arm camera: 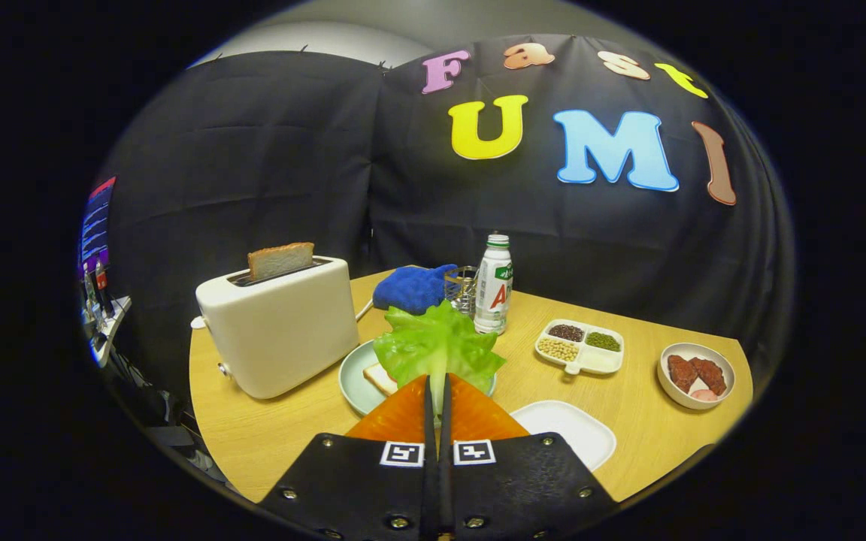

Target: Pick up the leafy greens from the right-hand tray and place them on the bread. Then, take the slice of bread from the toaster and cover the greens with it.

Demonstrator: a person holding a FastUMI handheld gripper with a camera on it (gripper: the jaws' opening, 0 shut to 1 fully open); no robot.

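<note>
My gripper (437,379) is shut on the leafy greens (437,342), pinching the pale stem between both fingers. The green leaf fans out just ahead of the fingertips and hangs above a pale green plate (350,379). A slice of bread (379,378) lies on that plate, mostly hidden behind the leaf and my fingers. To the left stands a white toaster (279,334) with a second slice of bread (280,259) sticking up out of its slot. A white tray (568,428) lies on the table just right of my fingers.
Beyond the greens are a blue cloth (412,288), a small glass (463,289) and a white bottle (495,285). To the right sit a divided dish of beans (580,347) and a bowl of meat pieces (696,373). The round wooden table (643,443) ends near that bowl.
</note>
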